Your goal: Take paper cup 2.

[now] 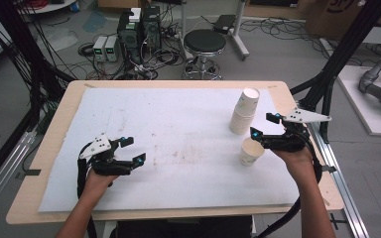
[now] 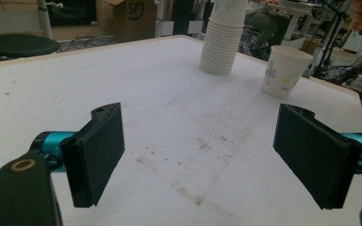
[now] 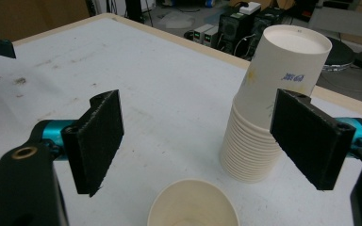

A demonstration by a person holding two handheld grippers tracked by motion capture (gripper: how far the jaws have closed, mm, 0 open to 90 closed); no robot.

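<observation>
The high view looks forward and down on my table [image 1: 178,94] from above my side, far enough back to take in the floor beyond. The camera on my left gripper [image 1: 129,151] sits low, looking along its jaws across the table toward the stack of cups [image 2: 222,37] and the single cup [image 2: 285,70]. The camera on my right gripper [image 1: 263,125] looks down on those same cups from close by.

Stool [image 1: 205,42] at 12 o'clock beyond table [image 1: 54,134]. PC towers [image 1: 139,29] at 11, cables on floor. White mat [image 1: 178,148] stained near centre.
</observation>
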